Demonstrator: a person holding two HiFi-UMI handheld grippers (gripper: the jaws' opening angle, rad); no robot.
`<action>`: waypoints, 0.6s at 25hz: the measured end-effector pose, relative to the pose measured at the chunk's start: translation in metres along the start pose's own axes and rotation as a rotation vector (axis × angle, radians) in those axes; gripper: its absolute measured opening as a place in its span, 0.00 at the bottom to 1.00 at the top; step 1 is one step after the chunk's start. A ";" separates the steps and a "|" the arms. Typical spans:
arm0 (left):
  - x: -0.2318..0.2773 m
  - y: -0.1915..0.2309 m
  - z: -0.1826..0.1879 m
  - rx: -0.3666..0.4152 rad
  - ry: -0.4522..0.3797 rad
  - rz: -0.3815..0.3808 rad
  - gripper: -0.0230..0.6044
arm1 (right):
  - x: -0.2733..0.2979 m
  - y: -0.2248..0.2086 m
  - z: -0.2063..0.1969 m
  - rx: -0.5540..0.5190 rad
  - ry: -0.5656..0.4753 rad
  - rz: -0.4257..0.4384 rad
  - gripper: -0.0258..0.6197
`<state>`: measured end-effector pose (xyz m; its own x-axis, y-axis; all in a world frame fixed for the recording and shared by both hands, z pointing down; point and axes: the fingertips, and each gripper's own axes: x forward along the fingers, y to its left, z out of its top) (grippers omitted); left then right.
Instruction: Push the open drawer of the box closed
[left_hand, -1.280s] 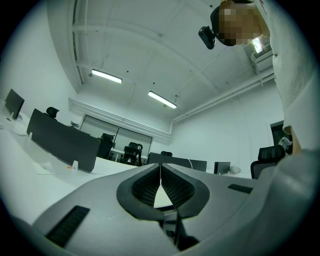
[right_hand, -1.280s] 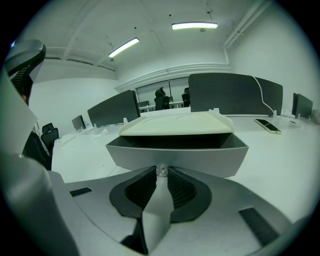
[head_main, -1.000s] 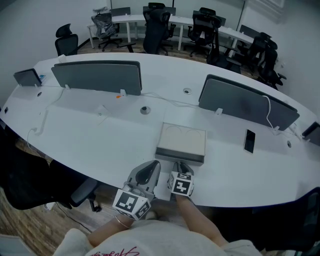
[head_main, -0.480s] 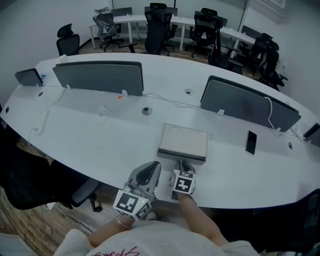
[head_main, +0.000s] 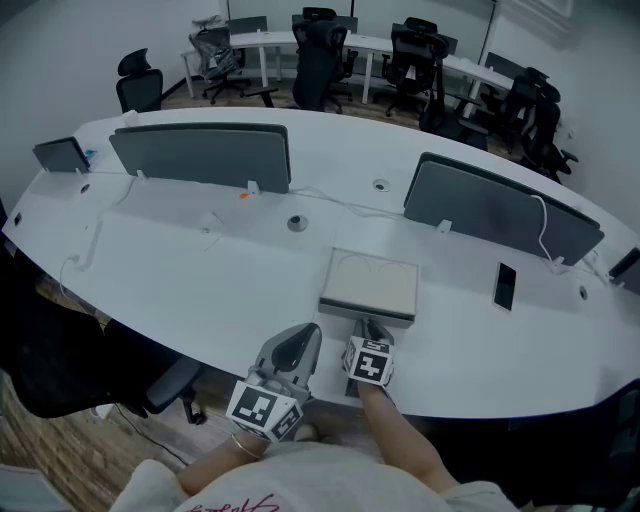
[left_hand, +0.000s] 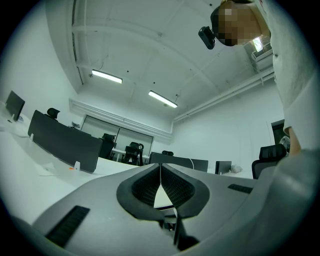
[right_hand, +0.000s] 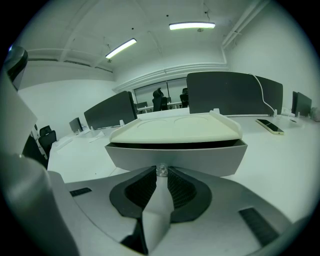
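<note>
Around drawer knob (right_hand: 161, 171), right tongs (head_main: 368, 326) level

Our left gripper (head_main: 300, 338), a smooth grey shell with black ribbed pads (left_hand: 144, 186), our right gripper (head_main: 368, 328) of the same build, each bearing a white cube (head_main: 262, 408) with black square markers, our pale top (head_main: 330, 480) with reddish script lettering, a thin bracelet (head_main: 240, 443) at our left wrist

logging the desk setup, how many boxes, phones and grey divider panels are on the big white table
box: 1
phone: 1
grey divider panels: 2
total: 4
</note>
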<state>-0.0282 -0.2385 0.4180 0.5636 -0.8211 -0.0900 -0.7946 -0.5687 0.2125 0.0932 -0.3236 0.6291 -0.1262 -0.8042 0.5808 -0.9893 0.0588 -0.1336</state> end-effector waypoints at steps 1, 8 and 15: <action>-0.001 0.001 0.000 0.000 -0.001 0.001 0.07 | 0.001 0.000 0.001 0.000 -0.001 0.000 0.16; -0.003 0.001 0.002 -0.001 -0.002 0.008 0.07 | 0.003 -0.001 0.002 0.010 -0.002 0.001 0.16; -0.004 0.002 0.002 0.003 -0.007 0.002 0.07 | 0.007 -0.002 0.005 0.015 0.002 -0.001 0.16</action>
<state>-0.0321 -0.2364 0.4170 0.5602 -0.8227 -0.0964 -0.7966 -0.5670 0.2094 0.0945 -0.3329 0.6293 -0.1253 -0.8033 0.5823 -0.9882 0.0488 -0.1454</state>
